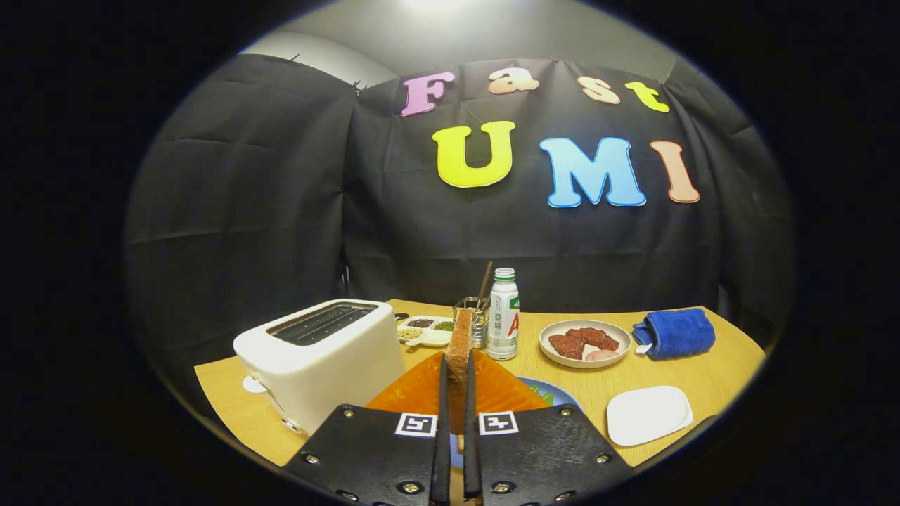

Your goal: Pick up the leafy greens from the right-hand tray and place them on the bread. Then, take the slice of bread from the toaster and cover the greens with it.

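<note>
— What's around you on the worktop point(710, 376)?

— A white toaster point(320, 358) stands close on my left, its slots dark on top. Behind it lies a small divided dish point(425, 330) with seeds or spices in its compartments. Next to that, a metal holder point(478, 320) with a stick poking out, then a white bottle point(503, 314) with a pale cap. Further right sits a round plate point(585, 344) with dark red pieces of meat, and beyond it a rolled blue cloth point(675, 333). Nearer to me on the right there is a bare white tray point(648, 414).

— Anything in your way?

— Just ahead of my fingers is something orange point(492, 390), ridged on its surface, and under its right side the rim of a blue plate point(559, 395). A bit of the green leaves point(543, 395) peeks out there, mostly hidden.

— And your gripper point(458, 393)?

— Nearly closed, both fingers pressing on the slice of bread point(460, 348). I hold it upright, edge on, so I see its brown crust and grainy side. It is lifted clear of the toaster, just right of it, above the orange thing and the blue plate.
</note>
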